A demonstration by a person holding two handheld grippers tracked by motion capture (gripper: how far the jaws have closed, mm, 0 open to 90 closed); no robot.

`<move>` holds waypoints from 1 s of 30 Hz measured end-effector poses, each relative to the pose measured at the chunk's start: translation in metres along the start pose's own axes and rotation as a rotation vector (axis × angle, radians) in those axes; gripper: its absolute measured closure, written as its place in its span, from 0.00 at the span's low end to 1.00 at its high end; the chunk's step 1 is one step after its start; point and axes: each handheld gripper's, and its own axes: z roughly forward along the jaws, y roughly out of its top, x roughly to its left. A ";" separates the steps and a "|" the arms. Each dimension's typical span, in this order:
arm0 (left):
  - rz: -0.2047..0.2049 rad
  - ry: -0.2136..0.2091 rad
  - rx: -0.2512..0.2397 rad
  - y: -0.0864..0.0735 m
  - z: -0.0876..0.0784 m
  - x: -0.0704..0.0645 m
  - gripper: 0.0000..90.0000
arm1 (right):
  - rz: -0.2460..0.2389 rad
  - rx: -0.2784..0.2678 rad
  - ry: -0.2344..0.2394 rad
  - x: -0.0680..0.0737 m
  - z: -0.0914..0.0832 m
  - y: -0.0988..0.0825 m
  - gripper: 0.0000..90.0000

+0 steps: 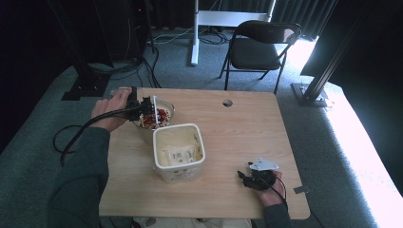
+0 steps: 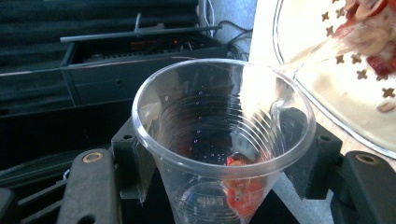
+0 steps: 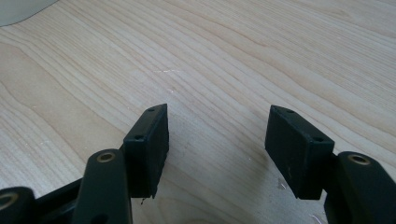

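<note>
Cup over bowl, far left

1. Your right gripper (image 1: 245,179): near edge, jaws apart, nothing between.
2. White tub (image 1: 178,151): mid-table.
3. Your left gripper (image 2: 219,163): clamped on clear plastic cup (image 2: 223,140), tilted over the bowl (image 1: 169,107).

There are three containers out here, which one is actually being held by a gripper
The clear plastic cup, clamped in the left gripper beside the bowl. The white tub stands free.

Beside the cream tub (image 1: 178,152), a pale bowl (image 2: 327,100) patterned with small brown crosses holds red pieces; the clear ribbed cup (image 2: 219,140) holds 1 red-orange piece.
</note>
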 end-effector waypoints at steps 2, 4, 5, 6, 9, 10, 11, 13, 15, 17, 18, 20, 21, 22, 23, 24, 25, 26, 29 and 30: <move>0.011 0.003 -0.007 0.005 -0.001 -0.001 0.40 | -0.002 -0.001 -0.001 0.000 0.000 0.000 0.44; 0.008 -0.004 0.006 0.003 0.001 -0.002 0.40 | -0.001 -0.001 -0.002 0.001 0.000 0.000 0.44; 0.011 -0.007 0.013 0.000 0.003 -0.002 0.40 | -0.001 -0.002 -0.001 0.001 0.000 0.000 0.43; 0.006 -0.011 0.023 -0.004 0.005 -0.002 0.40 | -0.003 -0.001 -0.001 0.001 0.000 0.000 0.44; -0.021 -0.022 0.044 -0.011 0.009 -0.002 0.40 | -0.002 0.000 0.004 0.001 0.000 0.000 0.44; -0.022 -0.023 0.044 -0.010 0.009 -0.002 0.40 | -0.003 0.000 0.005 0.001 0.000 0.000 0.43; -0.021 -0.021 0.032 -0.006 0.007 -0.002 0.40 | -0.004 -0.001 0.004 0.001 0.000 0.000 0.43; -0.008 -0.013 0.014 0.001 0.004 -0.002 0.40 | -0.004 -0.002 0.004 0.001 0.000 0.000 0.43; -0.008 -0.009 -0.006 0.006 0.002 -0.002 0.40 | -0.005 -0.002 0.003 0.001 0.001 0.000 0.44; -0.012 -0.014 0.015 0.002 0.005 -0.003 0.40 | -0.005 -0.002 0.003 0.001 0.000 0.000 0.43; -0.016 -0.021 0.029 -0.004 0.007 -0.003 0.40 | -0.005 -0.003 0.004 0.001 0.000 0.000 0.44; -0.044 -0.032 0.046 -0.013 0.011 -0.003 0.40 | -0.005 -0.002 0.006 0.001 0.000 0.000 0.43; -0.054 -0.034 0.049 -0.016 0.012 -0.002 0.40 | -0.005 -0.001 0.007 0.001 0.000 0.000 0.43; -0.054 -0.034 0.049 -0.016 0.012 -0.002 0.40 | -0.005 -0.001 0.007 0.001 0.000 0.000 0.43; -0.058 -0.032 0.048 -0.016 0.011 -0.002 0.40 | -0.005 -0.001 0.008 0.001 0.000 0.000 0.43; -0.053 -0.027 0.034 -0.012 0.009 -0.002 0.40 | -0.005 -0.001 0.008 0.000 0.000 0.000 0.43; -0.048 -0.022 0.021 -0.007 0.006 -0.002 0.40 | -0.006 -0.002 0.008 0.001 0.000 0.000 0.43; -0.035 -0.015 0.008 -0.003 0.004 -0.002 0.40 | -0.006 -0.002 0.007 0.001 0.001 0.000 0.43; -0.030 -0.014 0.001 0.001 0.003 -0.001 0.40 | -0.004 -0.002 0.005 0.001 0.001 0.001 0.43; -0.035 -0.017 0.008 -0.002 0.005 -0.001 0.40 | -0.005 -0.002 0.005 0.001 0.001 0.001 0.43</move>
